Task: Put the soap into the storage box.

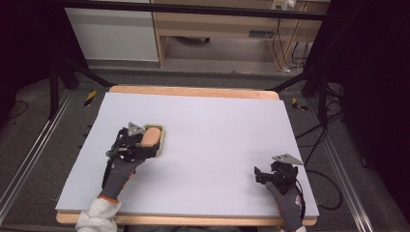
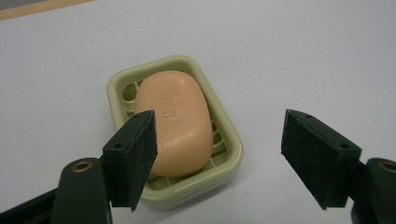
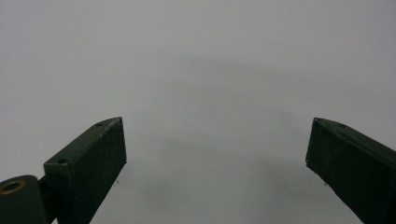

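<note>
High view: left gripper (image 1: 145, 140) parked right at the soap (image 1: 151, 136) in its dish (image 1: 161, 143), right gripper (image 1: 263, 175) well off over bare table (image 1: 217, 130).

Left gripper view: jaws wide apart, soap just ahead, nearer the left jaw, gripping nothing.

Right gripper view: jaws spread too, just table between.

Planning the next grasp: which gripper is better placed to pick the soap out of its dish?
Left. The left gripper is open right at the soap in the green dish, one jaw beside the bar. The right gripper sits open over bare table, far across.
</note>
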The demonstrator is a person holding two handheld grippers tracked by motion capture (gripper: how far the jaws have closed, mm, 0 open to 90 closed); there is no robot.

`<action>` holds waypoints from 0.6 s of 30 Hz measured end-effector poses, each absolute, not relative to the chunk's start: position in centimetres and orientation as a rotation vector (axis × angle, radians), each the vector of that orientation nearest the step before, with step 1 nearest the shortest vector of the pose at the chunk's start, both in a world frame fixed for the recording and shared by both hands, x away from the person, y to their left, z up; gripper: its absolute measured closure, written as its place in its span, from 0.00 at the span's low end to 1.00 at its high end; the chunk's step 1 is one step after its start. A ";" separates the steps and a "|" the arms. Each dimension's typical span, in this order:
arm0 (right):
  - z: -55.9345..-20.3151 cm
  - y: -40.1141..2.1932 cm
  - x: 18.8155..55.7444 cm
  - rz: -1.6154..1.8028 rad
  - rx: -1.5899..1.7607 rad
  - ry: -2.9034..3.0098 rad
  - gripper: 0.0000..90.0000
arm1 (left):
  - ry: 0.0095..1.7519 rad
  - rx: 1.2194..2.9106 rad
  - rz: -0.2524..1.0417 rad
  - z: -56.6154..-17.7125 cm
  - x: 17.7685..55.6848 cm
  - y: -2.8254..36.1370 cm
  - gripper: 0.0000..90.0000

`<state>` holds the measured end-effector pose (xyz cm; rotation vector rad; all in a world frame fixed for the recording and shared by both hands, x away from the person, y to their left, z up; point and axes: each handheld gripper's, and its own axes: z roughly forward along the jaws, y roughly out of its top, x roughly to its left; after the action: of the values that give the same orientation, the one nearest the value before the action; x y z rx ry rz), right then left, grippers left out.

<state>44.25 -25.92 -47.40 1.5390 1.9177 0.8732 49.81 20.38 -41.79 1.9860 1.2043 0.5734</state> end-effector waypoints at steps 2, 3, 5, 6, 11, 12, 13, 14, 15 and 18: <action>-47.4 -26.0 44.2 0.876 1.543 1.915 0.06 | 1.206 1.969 0.586 -41.9 49.3 20.6 0.29; -47.4 -26.0 44.2 0.875 1.540 1.916 0.06 | 1.207 1.963 0.588 -42.0 49.1 20.7 0.29; -47.3 -26.2 44.2 0.875 1.543 1.911 0.06 | 1.209 1.954 0.603 -42.3 48.5 20.9 0.29; -47.3 -26.2 44.2 0.875 1.543 1.911 0.06 | 1.209 1.954 0.603 -42.3 48.5 20.9 0.29; -47.3 -26.4 44.1 0.870 1.546 1.904 0.06 | 1.200 1.936 0.622 -42.8 47.2 21.6 0.29; -47.3 -26.4 44.1 0.870 1.546 1.904 0.06 | 1.196 1.935 0.630 -42.8 47.0 21.8 0.29; -47.3 -26.4 44.1 0.870 1.547 1.903 0.06 | 1.198 1.926 0.630 -42.9 46.7 22.0 0.29; -47.3 -26.5 44.1 0.865 1.550 1.899 0.06 | 1.201 1.916 0.639 -43.1 46.1 22.5 0.29; -47.3 -26.6 44.1 0.863 1.546 1.899 0.06 | 1.202 1.916 0.640 -43.1 45.9 22.7 0.29; -47.3 -26.6 44.1 0.859 1.563 1.890 0.06 | 1.214 1.905 0.650 -43.3 45.5 23.3 0.28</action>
<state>44.13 -26.62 -47.33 1.5628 1.8895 0.8589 45.53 23.27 -43.32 1.9055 1.2139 0.6504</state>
